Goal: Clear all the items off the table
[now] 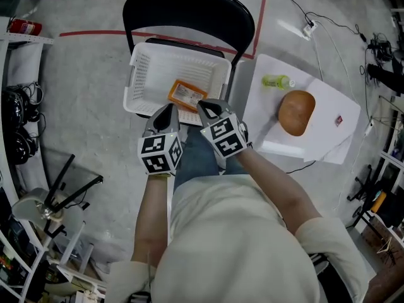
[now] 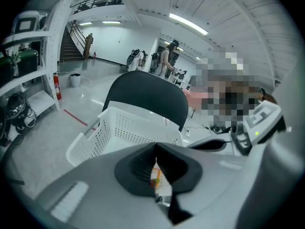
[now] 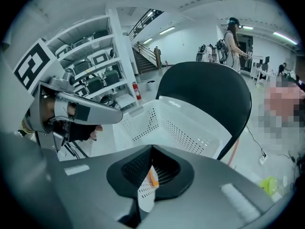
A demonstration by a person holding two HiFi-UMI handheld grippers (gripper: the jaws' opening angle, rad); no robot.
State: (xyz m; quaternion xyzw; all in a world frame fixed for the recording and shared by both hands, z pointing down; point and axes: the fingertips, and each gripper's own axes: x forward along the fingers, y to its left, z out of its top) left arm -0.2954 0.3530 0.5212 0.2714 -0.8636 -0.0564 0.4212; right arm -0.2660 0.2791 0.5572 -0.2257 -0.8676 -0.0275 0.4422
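Head view shows the left hand-held gripper (image 1: 168, 110) and right hand-held gripper (image 1: 207, 108) clenched empty at the near rim of the basket (image 1: 136, 74), evidently the collecting bin, with the orange packet (image 1: 186, 95) inside it and the green bottle (image 1: 276, 81) and brown round thing (image 1: 297, 112) right of it on the counter (image 1: 328, 106).

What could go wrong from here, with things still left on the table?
1. The bottle lies on its side near the table's edge, so a nudge might roll it off.
2. The round brown item looks wide and smooth for two jaws. It could slip on the way to the basket.
3. The left gripper and right gripper, both shut, hang by the basket's near rim. A bump could shift it on the chair.
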